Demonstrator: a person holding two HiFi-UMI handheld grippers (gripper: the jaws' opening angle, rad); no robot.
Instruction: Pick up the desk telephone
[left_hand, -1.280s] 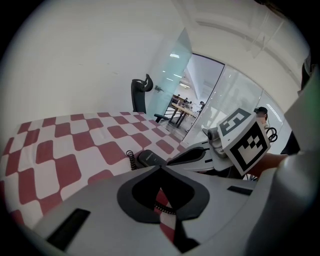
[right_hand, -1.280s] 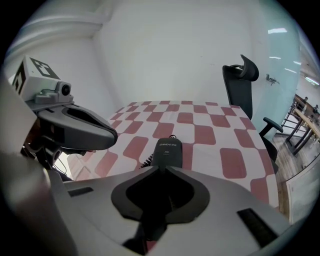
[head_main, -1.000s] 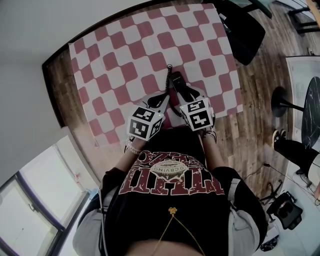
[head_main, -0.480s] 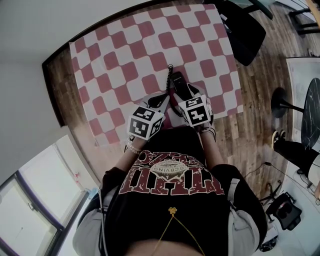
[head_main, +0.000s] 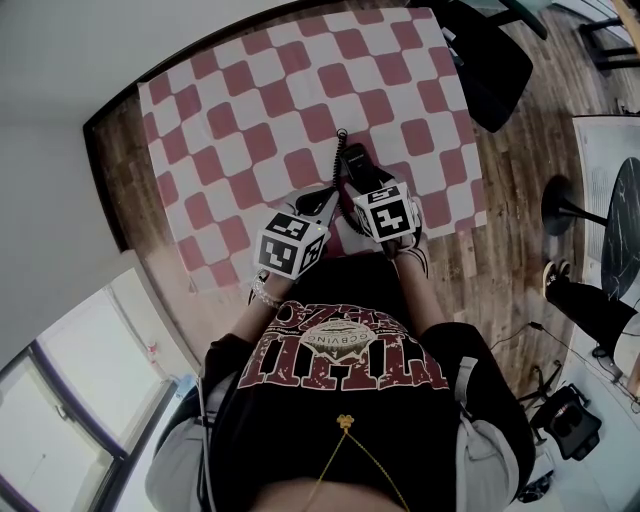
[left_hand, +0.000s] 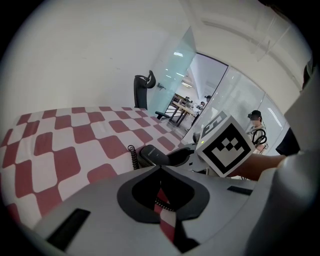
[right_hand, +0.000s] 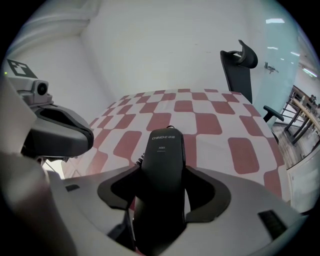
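The right gripper (right_hand: 161, 169) has its two jaws spread wide and still opening. The black telephone handset (right_hand: 165, 150) lies lengthwise in the gap between them, its printed end pointing away towards the far side of the table. Whether the pads touch its sides cannot be made out, and they are not seen squeezing it.

The left gripper (left_hand: 160, 168) has its jaws pressed together at the tips with nothing pinched. Checked cloth and a loop of the coiled cord (left_hand: 133, 157) show through the hollow behind the tips.

From the head view, the right gripper (head_main: 385, 210) has shifted since a second ago. Its marker cube has moved forward and a little towards the left gripper (head_main: 292, 243), and it now covers more of the handset (head_main: 352, 162). The left gripper sits where it was. The two grippers are just beside each other at the near edge of the table, right in front of the person.

The handset rests on a red and white checked tablecloth (head_main: 250, 100). Its cord (head_main: 337, 155) runs along its left side towards the middle of the cloth. The cloth covers most of a dark wooden table (head_main: 112, 165). A black office chair (head_main: 490, 60) stands beyond the table's far right corner.
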